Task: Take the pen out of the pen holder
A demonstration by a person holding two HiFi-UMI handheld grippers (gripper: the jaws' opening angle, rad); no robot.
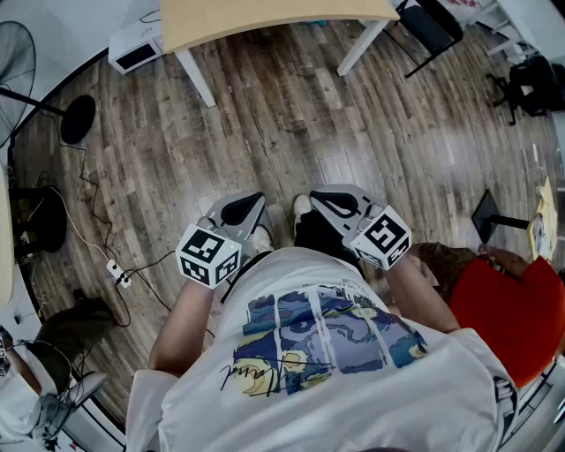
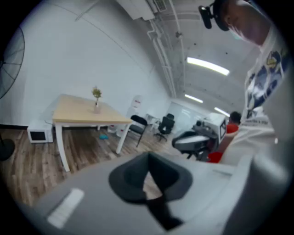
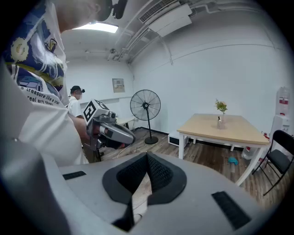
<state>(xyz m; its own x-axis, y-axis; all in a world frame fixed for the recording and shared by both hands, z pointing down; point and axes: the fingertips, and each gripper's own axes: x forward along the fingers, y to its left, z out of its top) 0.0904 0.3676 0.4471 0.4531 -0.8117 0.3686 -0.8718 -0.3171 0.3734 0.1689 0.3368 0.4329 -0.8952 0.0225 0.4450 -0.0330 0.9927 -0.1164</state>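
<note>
No pen or pen holder shows clearly in any view. A small vase with a green sprig [image 3: 221,114] stands on the light wooden table [image 3: 229,128], far ahead of me; the left gripper view has the vase [image 2: 96,103] on that table [image 2: 87,114] too. I hold both grippers close to my torso, above the plank floor. My left gripper [image 1: 252,201] has its dark pads [image 2: 138,176] together, with nothing between them. My right gripper [image 1: 322,196] also has its ribbed pads [image 3: 158,174] meeting at the tip, empty. Each gripper appears in the other's view, level with it.
The table's edge [image 1: 265,18] lies at the top of the head view, a white box [image 1: 132,48] beside its leg. A standing fan [image 3: 145,105] is at the left, black chairs [image 1: 433,22] at the back right, a red seat [image 1: 512,318] beside me. Cables [image 1: 115,269] trail on the floor. Another person [image 3: 76,98] stands behind.
</note>
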